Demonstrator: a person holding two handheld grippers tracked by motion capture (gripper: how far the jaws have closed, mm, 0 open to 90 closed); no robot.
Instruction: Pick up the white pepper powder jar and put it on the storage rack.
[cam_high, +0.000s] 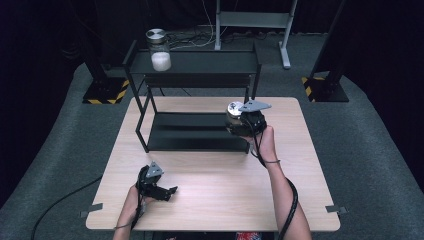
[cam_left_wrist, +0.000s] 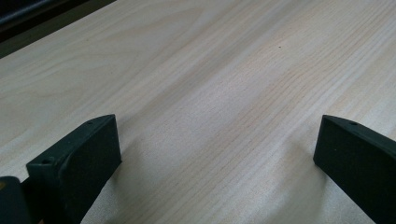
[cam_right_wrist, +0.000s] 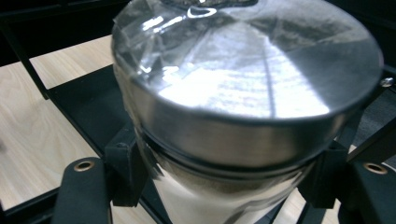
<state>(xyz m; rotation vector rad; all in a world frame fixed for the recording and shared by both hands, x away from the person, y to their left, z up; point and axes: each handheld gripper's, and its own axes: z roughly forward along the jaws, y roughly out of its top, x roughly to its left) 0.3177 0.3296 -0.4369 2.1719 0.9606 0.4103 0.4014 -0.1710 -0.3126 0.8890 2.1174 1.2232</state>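
Observation:
My right gripper (cam_high: 239, 121) is shut on a glass jar with a shiny metal lid (cam_right_wrist: 247, 84), holding it at the right end of the black rack's lower shelf (cam_high: 190, 131). White powder shows through the glass below the lid, and the black jaws press on the jar from both sides. A second jar with a metal lid (cam_high: 159, 49), half full of white powder, stands at the left end of the rack's top shelf (cam_high: 210, 62). My left gripper (cam_high: 167, 192) rests low over the wooden table (cam_left_wrist: 210, 84) near its front left, open, with bare wood between its fingers (cam_left_wrist: 79, 158).
The two-level black rack (cam_high: 142, 107) stands on the back half of the table. Grey carpet surrounds the table, with black stands on striped bases (cam_high: 102, 92) at the left and right and a grey metal frame (cam_high: 252, 20) behind. Cables trail from both grippers.

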